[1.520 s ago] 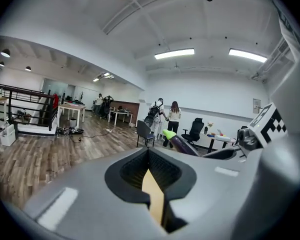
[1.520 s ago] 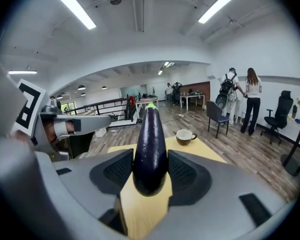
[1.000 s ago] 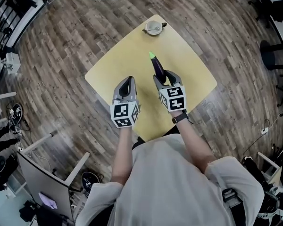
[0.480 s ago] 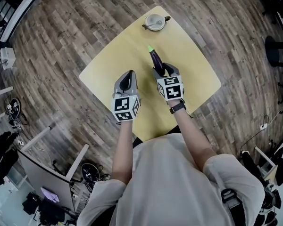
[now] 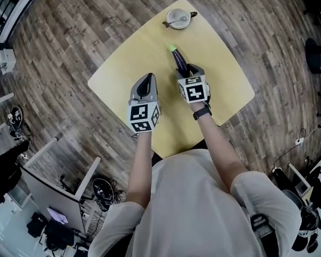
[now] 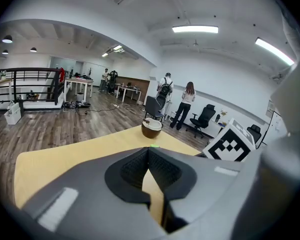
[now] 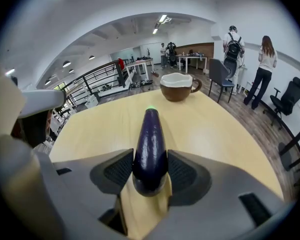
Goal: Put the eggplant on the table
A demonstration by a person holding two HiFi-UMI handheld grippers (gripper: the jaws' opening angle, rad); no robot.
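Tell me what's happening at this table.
A person holds a claw in each hand over a yellow table. The right claw is shut on the fat end of a purple eggplant, whose green tip points toward a brown cup at the far edge. The left claw is shut and empty. Whether the eggplant touches the tabletop can't be told.

We see a glossy deep-purple eggplant [image 7: 150,144] w/ a bright green tip. The desk [image 5: 128,68] is pale yellow w/ faint wood grain. The left hand-held gripper [image 5: 147,80] & right hand-held gripper [image 5: 188,68] are grey w/ black ribbed pads; their cubes carry black-&-white square markers. The cup [image 5: 177,18] is brown outside, whitish inside. The floor [image 5: 69,31] shows grey-brown planks in mixed shades. The shirt [image 5: 198,208] is light grey, the wrist strap [image 5: 201,112] black.
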